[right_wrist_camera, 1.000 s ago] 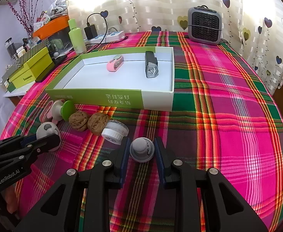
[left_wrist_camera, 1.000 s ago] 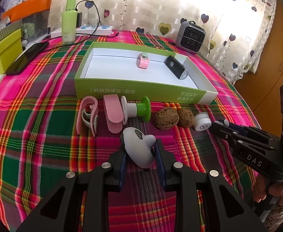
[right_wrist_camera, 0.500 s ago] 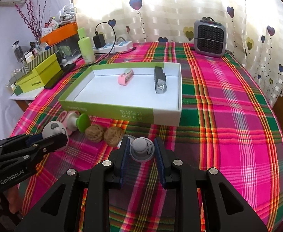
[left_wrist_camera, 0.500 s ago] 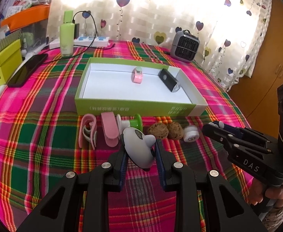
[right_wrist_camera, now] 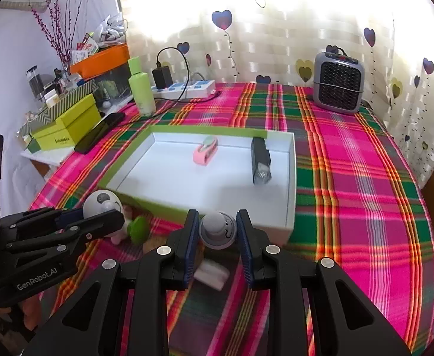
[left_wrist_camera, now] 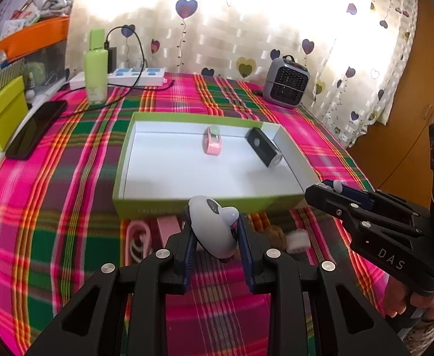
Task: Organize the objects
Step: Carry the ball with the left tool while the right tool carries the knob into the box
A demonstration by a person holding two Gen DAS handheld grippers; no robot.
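The left gripper [left_wrist_camera: 215, 233] clamps a white oval gadget [left_wrist_camera: 212, 230] between its jaws. The right gripper [right_wrist_camera: 217, 231] pinches a small grey knob [right_wrist_camera: 217, 230]; beyond both jaws lies the green box [right_wrist_camera: 289, 184].

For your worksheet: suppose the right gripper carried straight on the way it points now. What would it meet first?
Probably the near wall of the green box: the right gripper, shut on a small grey knob, points down toward it. Depth is unclear, so it might clear the wall and land inside.
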